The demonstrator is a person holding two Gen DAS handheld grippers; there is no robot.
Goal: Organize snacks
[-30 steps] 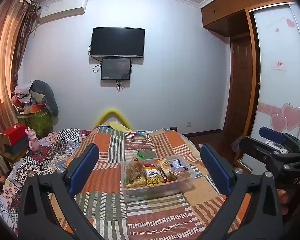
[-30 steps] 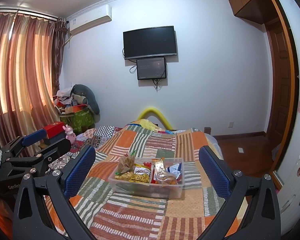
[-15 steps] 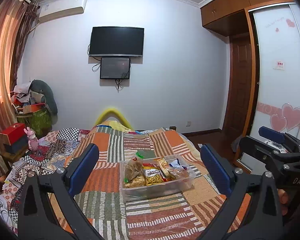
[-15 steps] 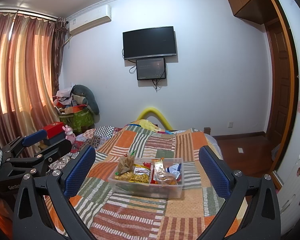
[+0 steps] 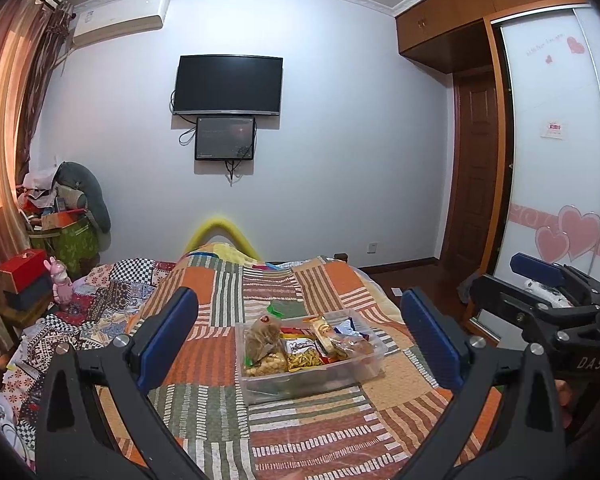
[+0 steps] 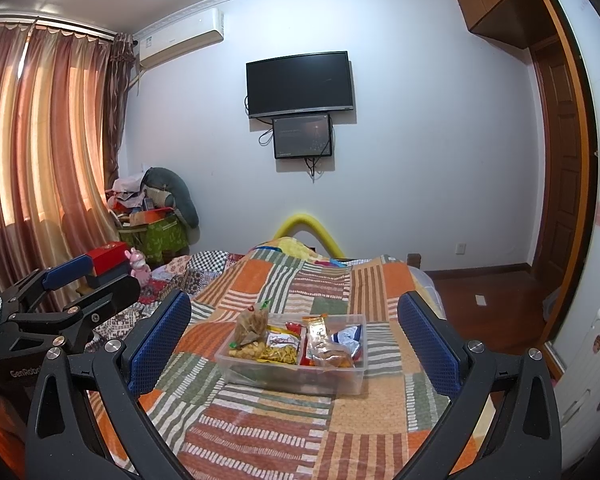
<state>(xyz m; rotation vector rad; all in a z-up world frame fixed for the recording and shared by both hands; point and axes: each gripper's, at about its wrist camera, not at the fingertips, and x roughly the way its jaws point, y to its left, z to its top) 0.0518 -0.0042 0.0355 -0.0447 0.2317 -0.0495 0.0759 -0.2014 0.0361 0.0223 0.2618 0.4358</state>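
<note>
A clear plastic bin [image 5: 356, 372] sits on the patchwork bedspread [image 5: 220, 408], filled with several snack packets [image 5: 300, 346]. It also shows in the right wrist view [image 6: 340, 380], where its packets [image 6: 296, 340] stand upright in compartments. My left gripper [image 5: 300, 336] is open and empty, held back from the bin with its blue pads wide apart. My right gripper [image 6: 294, 340] is open and empty, also back from the bin. The right gripper shows at the right edge of the left wrist view [image 5: 556, 304]; the left gripper shows at the left of the right wrist view [image 6: 64, 300].
The bed runs toward a white wall with a mounted TV [image 5: 227, 84]. A cluttered pile with a green bag [image 5: 68, 240], a red box [image 5: 20, 270] and a pink toy [image 5: 60, 284] lies left. A wardrobe [image 5: 556, 152] and wood floor [image 6: 496, 300] are on the right.
Both grippers stay open and almost still. The left wrist view has drifted very slightly; the bin and snacks have not moved.
</note>
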